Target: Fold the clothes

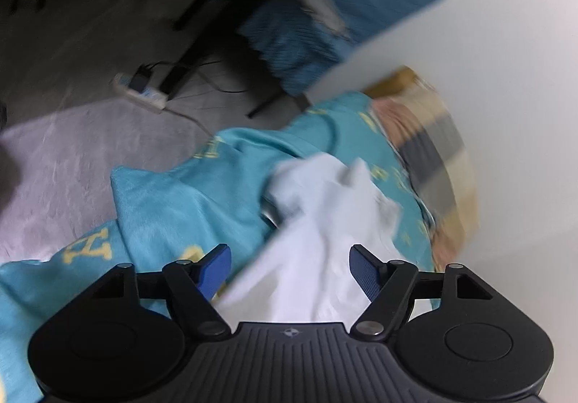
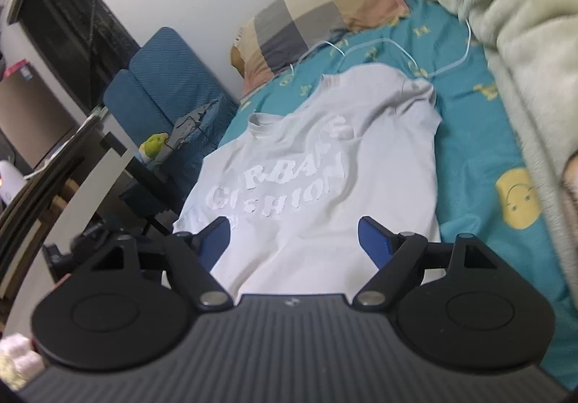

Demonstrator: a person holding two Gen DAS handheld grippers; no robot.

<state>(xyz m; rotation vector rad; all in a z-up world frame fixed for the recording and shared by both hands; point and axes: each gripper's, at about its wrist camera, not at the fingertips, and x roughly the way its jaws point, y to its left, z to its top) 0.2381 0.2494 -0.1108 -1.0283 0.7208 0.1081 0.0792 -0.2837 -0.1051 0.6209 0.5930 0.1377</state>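
We have barely begun: the white cotton T-shirt with raised white lettering lies spread face-up on the teal printed bedsheet, collar toward the checked pillow, and we see no fold in it yet. Our right gripper hangs over its hem, jaws apart and empty. Our left gripper is likewise spread; its blurred view suggests bunched white cloth below, perhaps a sleeve. Every fold remains.

The shirt lies flat on the bed sheet, collar toward the pillow at the wall. A cable runs between them; a blanket lies right, an armchair left.
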